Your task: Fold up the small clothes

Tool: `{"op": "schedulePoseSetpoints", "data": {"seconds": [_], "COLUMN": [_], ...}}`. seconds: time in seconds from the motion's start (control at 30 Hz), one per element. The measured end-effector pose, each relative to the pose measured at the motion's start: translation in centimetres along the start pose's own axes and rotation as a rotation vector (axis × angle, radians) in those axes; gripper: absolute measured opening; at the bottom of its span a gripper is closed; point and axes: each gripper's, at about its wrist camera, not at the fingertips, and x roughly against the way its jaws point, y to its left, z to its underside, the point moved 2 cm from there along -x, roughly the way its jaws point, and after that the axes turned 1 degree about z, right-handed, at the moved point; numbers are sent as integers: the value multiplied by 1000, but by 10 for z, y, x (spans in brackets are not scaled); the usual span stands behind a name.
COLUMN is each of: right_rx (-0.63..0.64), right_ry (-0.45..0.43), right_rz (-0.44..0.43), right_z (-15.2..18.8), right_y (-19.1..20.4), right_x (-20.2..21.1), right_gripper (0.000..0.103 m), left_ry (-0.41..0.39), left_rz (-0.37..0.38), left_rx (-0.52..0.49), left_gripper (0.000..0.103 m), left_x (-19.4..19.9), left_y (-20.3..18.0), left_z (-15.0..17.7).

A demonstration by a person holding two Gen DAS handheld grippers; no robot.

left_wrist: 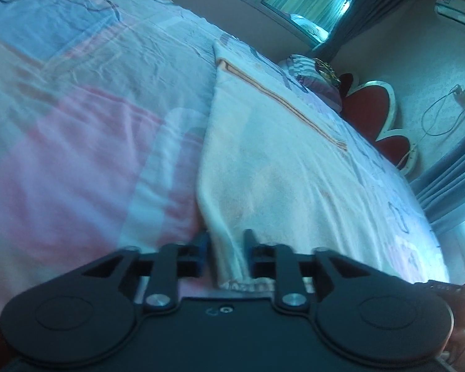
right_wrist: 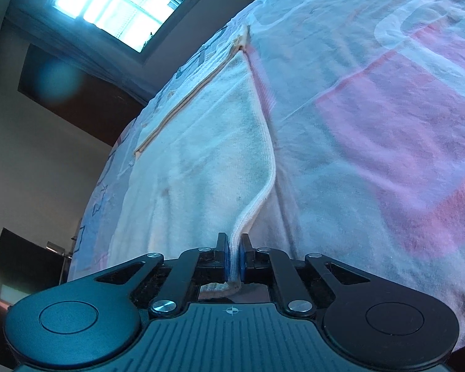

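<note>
Garment position: your cream knit garment [right_wrist: 201, 155] lies flat on the bed, running from both claws at the bottom of each frame up toward the top centre; its long axis points away from you.
Key relation: both claws sit at the near hem, left at one corner, right at the other, so the coming fold would, in my judgement, carry that hem forward along the long axis.
Right gripper [right_wrist: 233, 255]: clamped on the garment's ribbed side edge; you can see the white seam rising pinched between the blue pads.
Left gripper [left_wrist: 224, 251]: jaws part open with the near edge of the cloth lying between them; whether the pads press on it cannot be told from the blurred left wrist view.
Nearer hand: neither; both are at the hem.
Material: soft towelling-like knit, cream, with a tan trim stripe [right_wrist: 183, 99] along the far side, upper left of the right wrist view.
Shape: roughly rectangular, one layer already doubled over.
Support: bedsheet [left_wrist: 93, 130], thin wrinkled cotton, printed in pink, blue and white blocks.
Surroundings: red scalloped headboard [left_wrist: 375, 108] at right of the left wrist view.
</note>
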Motion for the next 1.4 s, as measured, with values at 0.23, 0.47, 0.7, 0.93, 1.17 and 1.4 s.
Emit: {"op": "schedulePoseSetpoints", "data": {"seconds": [0.23, 0.47, 0.7, 0.93, 1.17, 1.4], "right_rx": [-26, 79, 62, 124, 222, 269], "right_ry": [5, -23, 5, -77, -201, -266], "right_rz": [7, 6, 59, 8, -34, -2], "right_z": [-5, -6, -5, -22, -66, -149], "right_y": [-5, 11, -7, 22, 71, 106], "right_x": [-9, -3, -11, 7, 16, -13], "right_gripper": [7, 3, 3, 3, 3, 3], "left_ry": [5, -30, -18, -93, -228, -281], "left_rz": [18, 77, 10, -14, 32, 77], "left_rx": [33, 47, 35, -13, -68, -33], "left_gripper": [36, 2, 2, 2, 2, 2], "left_x": [-8, -6, -9, 9, 24, -17], "left_y": [5, 5, 15, -3, -38, -58], "left_z": [-8, -5, 2, -11, -59, -135]}}
